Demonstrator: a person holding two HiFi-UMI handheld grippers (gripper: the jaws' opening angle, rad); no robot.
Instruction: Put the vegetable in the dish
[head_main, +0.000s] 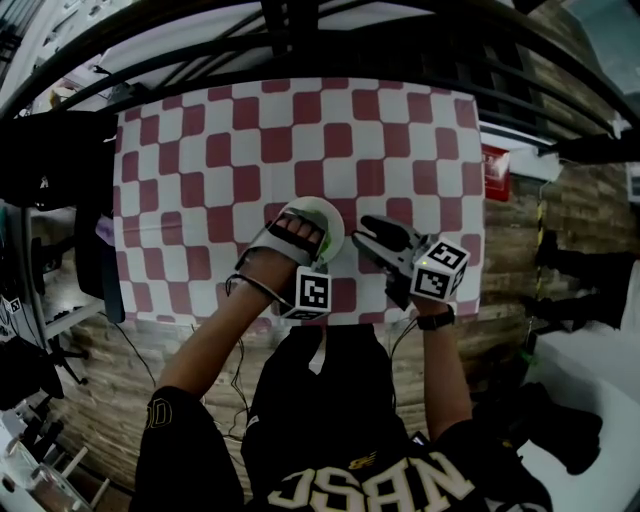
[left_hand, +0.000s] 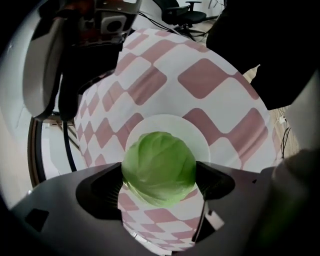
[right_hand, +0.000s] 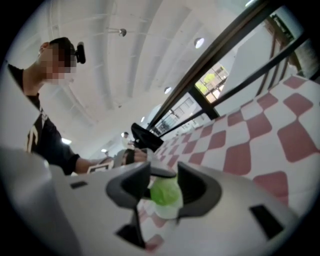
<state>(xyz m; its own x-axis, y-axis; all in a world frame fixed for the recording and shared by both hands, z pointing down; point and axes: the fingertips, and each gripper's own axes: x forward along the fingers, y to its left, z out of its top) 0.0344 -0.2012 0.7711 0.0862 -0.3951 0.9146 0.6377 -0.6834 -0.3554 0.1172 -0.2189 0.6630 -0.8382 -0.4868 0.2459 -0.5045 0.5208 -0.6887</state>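
A round green cabbage (left_hand: 159, 169) sits between the pads of my left gripper (left_hand: 159, 176), which is shut on it and points steeply down. Right under it lies the white dish (left_hand: 200, 137). In the head view the left gripper (head_main: 300, 232) hangs over the dish (head_main: 335, 213) near the table's front edge, with a bit of the cabbage (head_main: 309, 238) showing. My right gripper (head_main: 372, 236) stands open just right of the dish, holding nothing. In the right gripper view its jaws (right_hand: 162, 186) frame the distant cabbage (right_hand: 165, 192).
A red-and-white checkered cloth (head_main: 250, 150) covers the table. Black metal bars (head_main: 300, 40) cross behind the far edge. A red box (head_main: 495, 172) sits off the right edge. The person's body stands against the front edge.
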